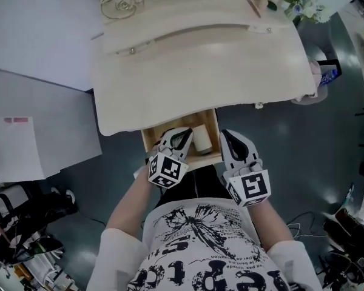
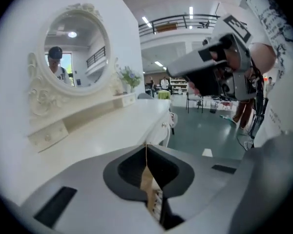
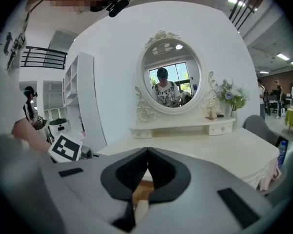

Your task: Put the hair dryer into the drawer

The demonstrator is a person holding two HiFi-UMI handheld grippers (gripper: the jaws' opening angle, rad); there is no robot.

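- One white hair dryer (image 1: pixel 203 139) lies inside the open drawer (image 1: pixel 150 139), toward its right side, on the wooden bottom. Nothing grips it.
- That drawer sticks out from under the front edge of the cream table (image 1: pixel 200 71), about midway along that edge and right in front of the person.
- Just left of the hair dryer, the left gripper (image 1: pixel 181 136) hovers over the drawer and appears clear of it. In the left gripper view the left gripper (image 2: pixel 146 147) has its jaws clenched together with nothing between them, aimed out over the tabletop.
- Beyond the drawer's right wall, the right gripper (image 1: pixel 229 139) hangs above the floor. In the right gripper view the right gripper (image 3: pixel 147 152) also has its jaws pressed shut and empty. The slit below the tips shows some wood and a pale shape, probably the drawer and the hair dryer.
- At the back edge of the table stand an oval mirror (image 3: pixel 170 74) and, near the right corner, a bunch of flowers (image 1: pixel 300 5).
- Judged from this, the placing step looks done, with the hair dryer down and let go.
- If the drawer is to be shut, the next move calls for a closed gripper set against the drawer's front. It should push straight toward the table's back edge, once nothing stands above the rim.
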